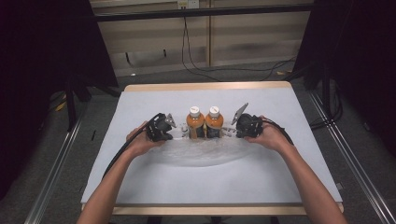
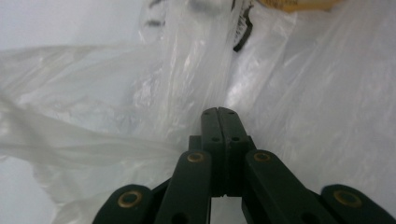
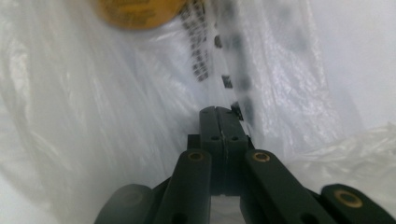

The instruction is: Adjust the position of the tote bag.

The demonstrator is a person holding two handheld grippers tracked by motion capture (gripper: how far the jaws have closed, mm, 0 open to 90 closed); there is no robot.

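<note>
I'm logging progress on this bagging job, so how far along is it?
Done: two orange drink bottles with white caps stand side by side within the clear plastic bag. In hand: the left gripper and right gripper are shut against its film, one each side. Left: lifting or closing it.

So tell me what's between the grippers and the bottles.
Only the bag: its clear film lies between each bottle and the shut left gripper and right gripper. Whether the jaws pinch the film, I can't tell.
</note>
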